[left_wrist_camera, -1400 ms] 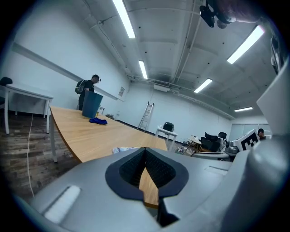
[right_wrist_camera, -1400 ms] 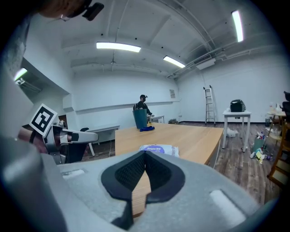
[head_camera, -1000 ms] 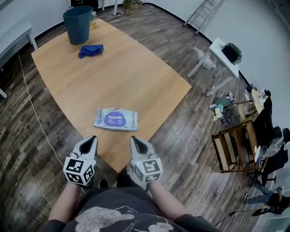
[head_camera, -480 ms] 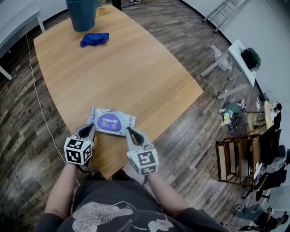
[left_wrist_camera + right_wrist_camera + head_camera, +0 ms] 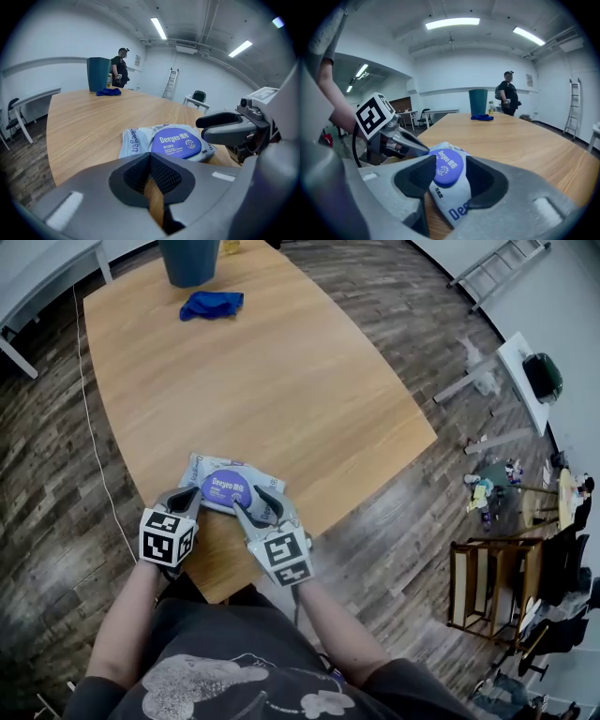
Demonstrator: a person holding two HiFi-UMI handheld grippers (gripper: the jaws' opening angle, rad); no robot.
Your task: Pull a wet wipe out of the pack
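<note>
While the right gripper (image 5: 251, 504) is opening its jaws around the purple lid (image 5: 449, 168) of the wet wipe pack (image 5: 228, 486), which lies near the table (image 5: 281, 381) edge at lower centre-left, the left gripper (image 5: 184, 498), closed and empty, sits beside it, probably to steady it. The blue cloth (image 5: 212, 304) and the bin (image 5: 190, 259) at the top obstruct nothing.

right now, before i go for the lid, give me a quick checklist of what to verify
1. Wipes pack lies flat on the table, close to its near edge: ok.
2. Purple lid open: not ok, it looks shut.
3. A wipe showing to pull: not ok, none visible.
4. Right gripper lined up: ok, its jaws are opening with the lid between them, pads not pressing.
5. Left gripper holding the pack down: cannot tell; it is shut and empty at the pack's left near corner.
</note>
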